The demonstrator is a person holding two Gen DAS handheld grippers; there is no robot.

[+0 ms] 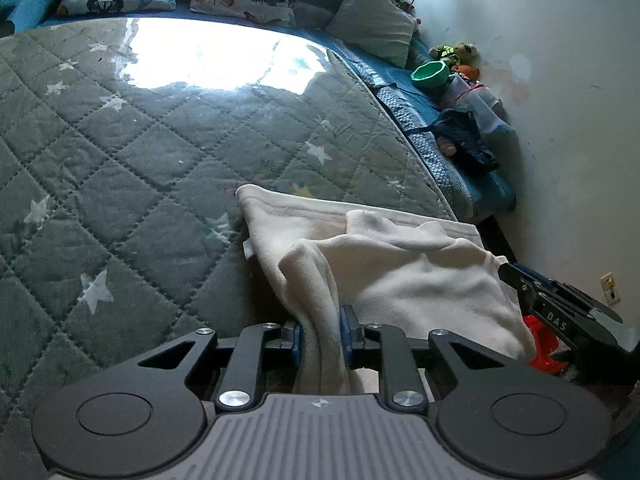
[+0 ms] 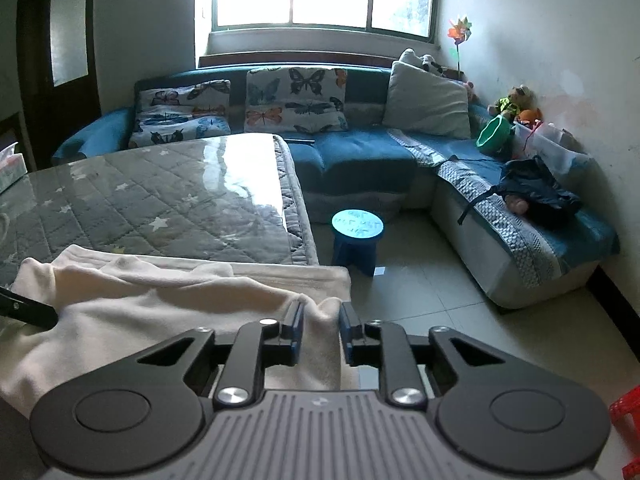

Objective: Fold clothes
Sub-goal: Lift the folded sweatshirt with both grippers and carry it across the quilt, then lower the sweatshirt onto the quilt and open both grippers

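A cream fleece garment (image 1: 400, 264) lies folded over itself at the near edge of the quilted grey table cover (image 1: 140, 160). My left gripper (image 1: 322, 320) is shut on a bunched fold of it, which fills the gap between the blue pads. In the right wrist view the same garment (image 2: 140, 312) spreads left across the cover (image 2: 160, 200). My right gripper (image 2: 320, 312) stands open, with a slack corner of the cloth lying between its fingers. The right gripper's tip (image 1: 505, 271) touches the garment's right edge, and the left gripper's finger (image 2: 36, 312) shows at the far left.
A blue corner sofa (image 2: 360, 152) with butterfly cushions runs behind and to the right of the table. A small blue stool (image 2: 357, 236) stands on the tiled floor. A green bowl (image 2: 494, 132), toys and a dark bag (image 2: 536, 190) sit on the sofa. A red stool (image 2: 628, 412) is at lower right.
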